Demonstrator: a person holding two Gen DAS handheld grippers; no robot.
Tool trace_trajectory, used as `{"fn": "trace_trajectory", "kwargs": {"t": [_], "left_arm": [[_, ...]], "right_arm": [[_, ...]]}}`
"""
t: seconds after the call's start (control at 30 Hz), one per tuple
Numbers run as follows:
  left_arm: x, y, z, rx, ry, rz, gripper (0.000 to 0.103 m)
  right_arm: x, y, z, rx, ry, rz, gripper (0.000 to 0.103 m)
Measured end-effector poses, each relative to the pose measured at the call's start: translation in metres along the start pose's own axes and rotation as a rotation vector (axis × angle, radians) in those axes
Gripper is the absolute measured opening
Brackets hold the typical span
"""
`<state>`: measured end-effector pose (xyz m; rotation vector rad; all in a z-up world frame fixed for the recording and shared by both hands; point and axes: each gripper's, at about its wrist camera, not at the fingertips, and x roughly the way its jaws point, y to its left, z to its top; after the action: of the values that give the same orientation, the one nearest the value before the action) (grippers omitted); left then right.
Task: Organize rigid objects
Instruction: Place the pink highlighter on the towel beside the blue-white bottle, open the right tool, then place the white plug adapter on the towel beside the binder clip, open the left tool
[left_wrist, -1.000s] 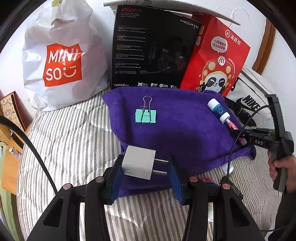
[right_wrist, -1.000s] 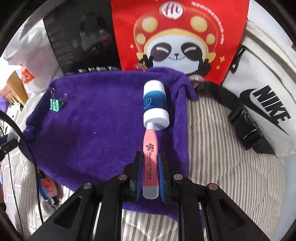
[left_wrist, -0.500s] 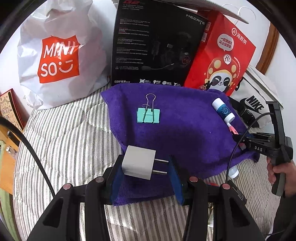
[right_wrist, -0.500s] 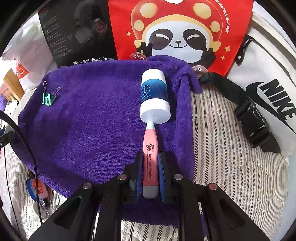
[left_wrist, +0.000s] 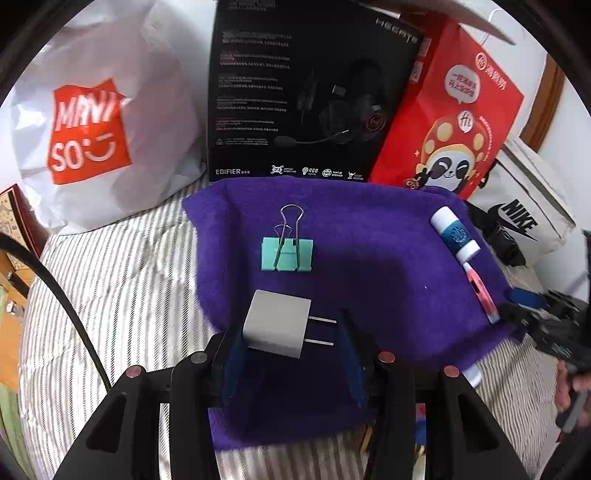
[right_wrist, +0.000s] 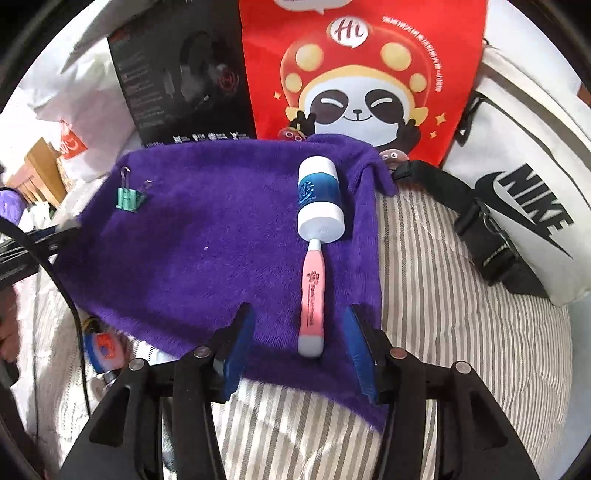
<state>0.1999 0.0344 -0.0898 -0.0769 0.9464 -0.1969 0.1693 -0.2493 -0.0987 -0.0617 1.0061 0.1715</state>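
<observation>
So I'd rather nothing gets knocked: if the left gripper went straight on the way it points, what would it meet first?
Probably the green binder clip on the purple towel, straight ahead of the left gripper and the white charger it holds, though depth is unclear.

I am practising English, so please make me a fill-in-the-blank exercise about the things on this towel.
1. The lint roller has a ____ handle.
2. The binder clip is ____ in colour.
3. The white charger sits between the left gripper jaws, its two ____ pointing right.
4. Everything lies on a ____ towel.

Missing words: pink; green; prongs; purple
</observation>
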Motion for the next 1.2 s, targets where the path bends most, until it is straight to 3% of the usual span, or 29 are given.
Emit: {"fn": "trace_trajectory", "kwargs": {"t": [0.3, 0.9, 1.07, 1.2], "left_arm": [[0.031, -0.003, 0.008, -0.012, 0.007, 0.011, 0.045], [0.049, -0.025, 0.008, 0.114, 0.026, 0.112, 0.045], [0.047, -0.029, 0.003, 0.123, 0.055, 0.105, 0.064], [0.038, -0.031, -0.006, 0.107, 0.055, 0.114, 0.065]], "right_arm": [[-0.021, -0.001, -0.020, 0.047, -0.035, 0.052, 0.050], [-0.033, -0.006, -0.037, 0.118, -0.052, 0.102, 0.050], [-0.041, -0.008, -0.044, 0.147, -0.063, 0.118, 0.050], [-0.048, -0.007, -0.053, 0.161, -0.072, 0.133, 0.050]]}}
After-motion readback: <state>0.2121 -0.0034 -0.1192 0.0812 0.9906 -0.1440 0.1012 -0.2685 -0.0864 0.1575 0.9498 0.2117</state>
